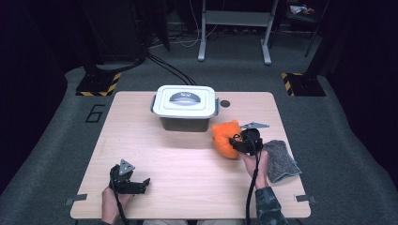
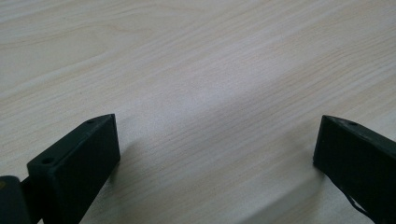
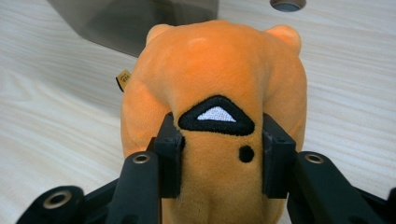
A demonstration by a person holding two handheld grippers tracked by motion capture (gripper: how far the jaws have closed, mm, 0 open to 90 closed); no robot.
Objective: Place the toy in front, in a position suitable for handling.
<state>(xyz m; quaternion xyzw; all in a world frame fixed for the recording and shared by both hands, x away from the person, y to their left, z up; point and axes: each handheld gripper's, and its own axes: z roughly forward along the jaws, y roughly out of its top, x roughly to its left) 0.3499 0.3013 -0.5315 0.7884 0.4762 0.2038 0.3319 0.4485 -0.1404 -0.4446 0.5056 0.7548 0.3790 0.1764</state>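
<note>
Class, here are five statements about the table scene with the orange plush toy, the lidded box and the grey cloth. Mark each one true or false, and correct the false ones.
1. The right gripper is closed on the orange plush toy. True.
2. The box has its lid off. False: the white lid sits on top of it.
3. The left gripper holds the grey cloth. False: its jaws stand open over the bare table, and the cloth lies near the table's right edge.
4. The plush toy lies to the right of the box in the high view. True.
5. The grey cloth lies on top of the box. False: it lies on the table, beside the right hand.
</note>
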